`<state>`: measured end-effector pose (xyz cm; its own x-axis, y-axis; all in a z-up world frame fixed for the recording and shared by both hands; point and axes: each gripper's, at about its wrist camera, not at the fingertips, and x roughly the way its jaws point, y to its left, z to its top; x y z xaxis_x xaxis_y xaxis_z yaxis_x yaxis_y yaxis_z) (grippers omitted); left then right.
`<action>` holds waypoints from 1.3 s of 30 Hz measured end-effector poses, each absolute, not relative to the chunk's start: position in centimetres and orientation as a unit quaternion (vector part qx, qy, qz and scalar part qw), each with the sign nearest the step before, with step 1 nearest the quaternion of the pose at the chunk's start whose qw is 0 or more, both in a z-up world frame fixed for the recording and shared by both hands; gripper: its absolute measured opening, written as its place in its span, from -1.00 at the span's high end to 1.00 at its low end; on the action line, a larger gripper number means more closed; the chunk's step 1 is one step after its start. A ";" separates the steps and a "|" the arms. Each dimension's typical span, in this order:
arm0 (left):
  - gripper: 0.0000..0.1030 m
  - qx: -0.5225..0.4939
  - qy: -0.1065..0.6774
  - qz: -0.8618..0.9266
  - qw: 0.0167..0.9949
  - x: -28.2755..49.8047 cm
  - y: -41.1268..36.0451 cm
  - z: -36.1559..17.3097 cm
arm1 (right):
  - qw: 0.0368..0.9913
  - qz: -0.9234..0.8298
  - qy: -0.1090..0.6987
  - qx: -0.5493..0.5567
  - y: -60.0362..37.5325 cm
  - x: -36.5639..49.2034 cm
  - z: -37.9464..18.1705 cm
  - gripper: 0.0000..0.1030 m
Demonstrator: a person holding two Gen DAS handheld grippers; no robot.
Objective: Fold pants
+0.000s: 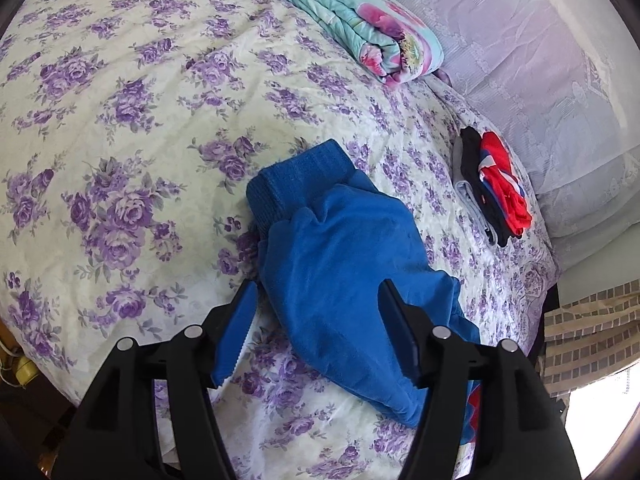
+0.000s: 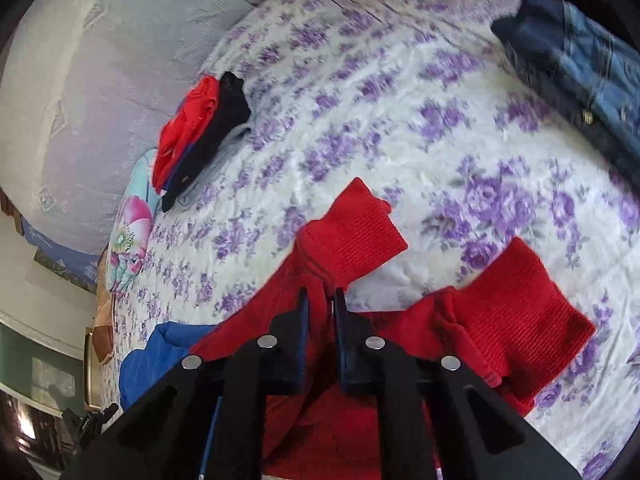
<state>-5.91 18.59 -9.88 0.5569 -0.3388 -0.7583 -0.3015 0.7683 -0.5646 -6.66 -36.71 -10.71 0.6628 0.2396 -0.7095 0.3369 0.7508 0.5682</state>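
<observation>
No writing is readable on anything here. The left gripper (image 1: 318, 292) hangs released over the blue pants (image 1: 352, 264) at lower centre, bare floral quilt (image 1: 120, 128) spreading to the upper left. The right gripper (image 2: 321, 300) is clenched on the red pants (image 2: 352, 236), whose cuffs point toward open quilt at centre frame.

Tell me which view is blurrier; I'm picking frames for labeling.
The right wrist view is softer: the jeans and the bedspread flowers smear, though the red pants stay readable. The left wrist view is crisp on the blue pants. Both bend at the edges, and daylight blows out the left view's lower right corner.
</observation>
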 end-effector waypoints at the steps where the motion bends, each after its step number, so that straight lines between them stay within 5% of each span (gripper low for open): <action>1: -0.18 -0.338 0.469 -0.013 0.816 -5.8 18.5 -9.7 | 0.854 -0.024 0.394 0.339 -36.3 -7.2 -9.1 0.82; 7: -0.21 -0.330 0.463 -0.020 0.822 -4.9 18.1 -9.2 | 0.879 -0.062 0.347 0.321 -37.5 -13.2 -3.0 0.83; 14: -0.21 -0.309 0.484 -0.031 0.818 -3.7 16.9 -10.2 | 0.812 -0.141 0.432 0.366 -40.6 -14.8 -12.7 0.72; 17: -0.22 -0.306 0.476 -0.041 0.823 -3.6 16.7 -9.5 | 0.827 -0.155 0.390 0.373 -40.4 -16.7 -10.4 0.36; 23: -0.23 -0.271 0.465 -0.074 0.840 -3.9 15.0 -8.3 | 0.868 -0.125 0.375 0.299 -38.1 -16.2 -6.7 0.36; 32: -0.22 -0.266 0.439 -0.076 0.855 -3.8 15.1 -6.8 | 0.815 -0.089 0.480 0.313 -36.3 -10.7 -14.8 0.48; 39: -0.23 -0.264 0.439 -0.107 0.852 -4.0 14.2 -6.1 | 0.819 -0.080 0.487 0.293 -35.7 -10.5 -14.6 0.40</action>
<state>-3.96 14.25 -6.14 0.5913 -0.4144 -0.6918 -0.0488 0.8379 -0.5437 -10.52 -35.67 -14.62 0.5125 0.1550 -0.8446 0.4163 0.8154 0.4023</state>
